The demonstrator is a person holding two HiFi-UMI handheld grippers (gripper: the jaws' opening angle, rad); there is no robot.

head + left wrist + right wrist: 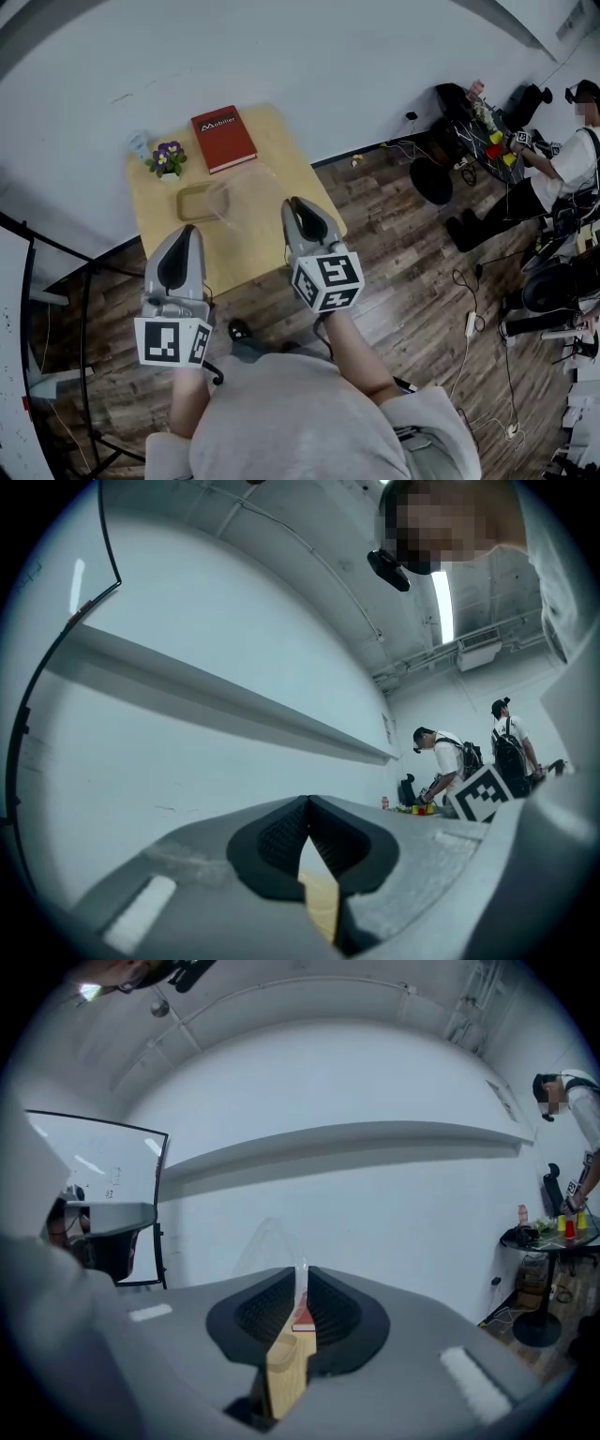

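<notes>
Right gripper (301, 1283): jaws pinched shut on the thin rim of a clear plastic cover (268, 1241), which rises tilted above them, over the table (281, 150).

Left gripper (307, 803): jaws closed tip to tip with nothing between them, held at the table's near edge.

Just beside the cover lies a shallow wooden tray (195, 202). Its inside is too faint for me to read.

Farther back are a red book (223, 139) and a pot of purple flowers (168, 159), both well apart from the jaws.

The cover is transparent and domed, with only a faint outline.
</notes>
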